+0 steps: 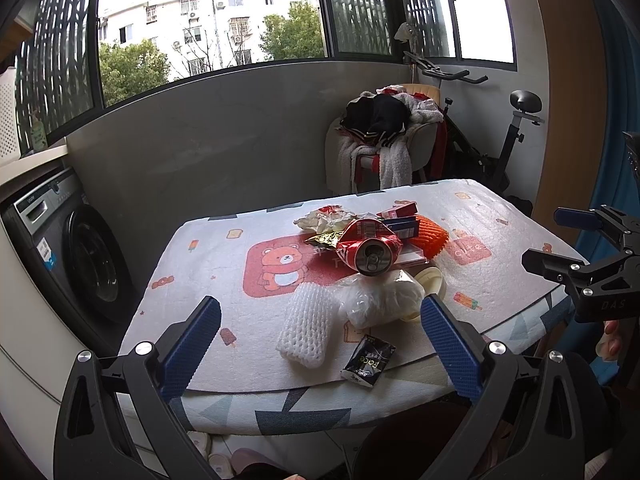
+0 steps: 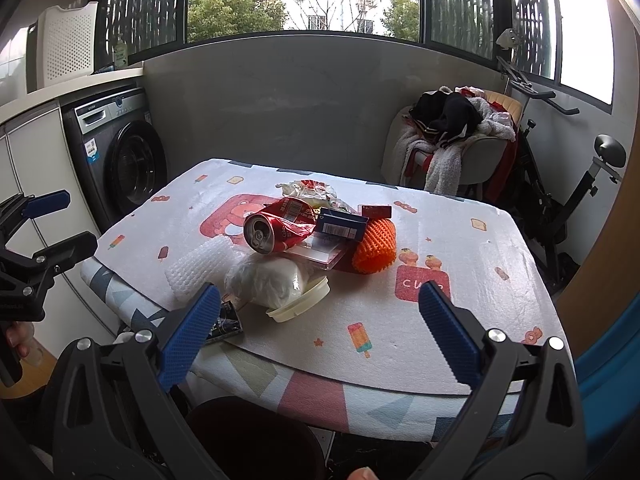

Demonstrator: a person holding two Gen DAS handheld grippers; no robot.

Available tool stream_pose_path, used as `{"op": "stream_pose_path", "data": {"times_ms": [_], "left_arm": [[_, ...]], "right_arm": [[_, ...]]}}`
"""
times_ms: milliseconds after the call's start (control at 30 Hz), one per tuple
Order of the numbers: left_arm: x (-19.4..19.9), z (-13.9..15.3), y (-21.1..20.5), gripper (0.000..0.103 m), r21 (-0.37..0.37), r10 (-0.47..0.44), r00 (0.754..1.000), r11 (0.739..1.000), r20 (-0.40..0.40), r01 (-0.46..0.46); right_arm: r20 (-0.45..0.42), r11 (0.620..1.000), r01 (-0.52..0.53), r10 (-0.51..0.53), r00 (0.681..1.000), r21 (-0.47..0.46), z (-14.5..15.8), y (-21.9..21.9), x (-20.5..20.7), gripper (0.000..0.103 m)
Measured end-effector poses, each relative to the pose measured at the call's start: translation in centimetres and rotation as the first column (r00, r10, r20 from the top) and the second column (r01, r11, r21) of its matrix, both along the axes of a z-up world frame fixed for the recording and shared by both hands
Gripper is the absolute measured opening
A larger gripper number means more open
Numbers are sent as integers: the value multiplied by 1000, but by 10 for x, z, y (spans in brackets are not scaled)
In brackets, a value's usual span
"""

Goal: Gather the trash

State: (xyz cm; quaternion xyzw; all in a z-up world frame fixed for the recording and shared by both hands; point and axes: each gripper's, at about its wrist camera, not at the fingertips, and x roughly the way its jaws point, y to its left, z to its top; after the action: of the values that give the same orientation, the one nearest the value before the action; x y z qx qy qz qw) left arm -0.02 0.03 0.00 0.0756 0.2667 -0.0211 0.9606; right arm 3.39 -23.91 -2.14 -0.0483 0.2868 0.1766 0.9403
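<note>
Trash looks light: crushed can (image 1: pixel 370 250) is stiff, best pinched across its dented middle; both grippers (image 1: pixel 320 334) (image 2: pixel 316 322) gape wide, empty.

I am noting that the clear tray (image 2: pixel 320 254) is lying mostly buried under the crushed can (image 2: pixel 276 228) and the blue box (image 2: pixel 341 226). My left pad is covering part of the black sachet (image 2: pixel 226 322) in the right wrist view (its small print is unreadable). The dark bin (image 2: pixel 256 436) below the table (image 2: pixel 460 336) is running off the bottom edge.
</note>
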Motion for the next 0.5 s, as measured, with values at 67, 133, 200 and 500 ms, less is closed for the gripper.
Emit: {"op": "stream_pose_path", "data": {"times_ms": [67,133,200,500], "left_arm": [[0,0,0,98,1,0,1000,1000,0,0],[0,1,0,98,1,0,1000,1000,0,0],[-1,1,1,98,0,1,1000,1000,0,-1],[-2,2,2,98,1,0,1000,1000,-4,0]], "right_arm": [[-1,1000,0,0,1000,0,0,0,0,98],[0,1000,0,0,1000,0,0,0,0,98],[-1,1000,0,0,1000,0,0,0,0,98],[-4,1000,2,-2,1000,1,-5,-3,1,98]]}}
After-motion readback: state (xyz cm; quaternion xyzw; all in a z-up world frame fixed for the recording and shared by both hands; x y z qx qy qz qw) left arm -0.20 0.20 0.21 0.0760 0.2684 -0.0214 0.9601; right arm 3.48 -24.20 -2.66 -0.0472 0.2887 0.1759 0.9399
